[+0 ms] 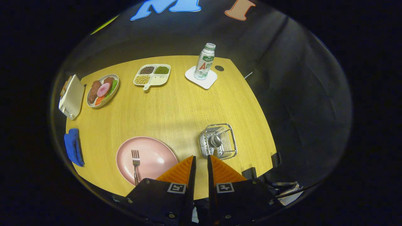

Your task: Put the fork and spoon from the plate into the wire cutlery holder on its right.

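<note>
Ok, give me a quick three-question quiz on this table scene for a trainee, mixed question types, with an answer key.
1. True or false: the spoon already stands in the wire cutlery holder.
2. Which piece of cutlery lies on the pink plate? A) knife B) fork C) ladle
3. Fill in: the hand-held gripper has its fingers nearly closed on ____.

Key: 1 true; 2 B, the fork; 3 nothing: the narrow gap between them holds nothing, with the holder just ahead.
</note>
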Available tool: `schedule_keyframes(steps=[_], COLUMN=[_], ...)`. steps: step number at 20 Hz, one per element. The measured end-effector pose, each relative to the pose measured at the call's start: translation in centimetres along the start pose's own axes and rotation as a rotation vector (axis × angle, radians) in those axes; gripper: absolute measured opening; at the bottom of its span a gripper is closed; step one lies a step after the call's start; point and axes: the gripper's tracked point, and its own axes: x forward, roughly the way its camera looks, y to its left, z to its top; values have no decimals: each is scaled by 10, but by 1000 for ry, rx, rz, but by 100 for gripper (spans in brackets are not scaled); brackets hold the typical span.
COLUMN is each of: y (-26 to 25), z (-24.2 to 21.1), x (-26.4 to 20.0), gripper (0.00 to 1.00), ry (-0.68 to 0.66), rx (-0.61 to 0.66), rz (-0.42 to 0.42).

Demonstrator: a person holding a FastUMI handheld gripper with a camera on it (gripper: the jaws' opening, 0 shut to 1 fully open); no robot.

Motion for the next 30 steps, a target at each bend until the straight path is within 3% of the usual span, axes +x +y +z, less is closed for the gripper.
schedule_keyframes(steps=[9,15,30], y=[88,134,179], z=[-4,-30,-106], x=[-15,-12,34], gripper=[21,20,21], ry=[-28,14,191], rx=[-93,-113,-129], rz=[87,124,197])
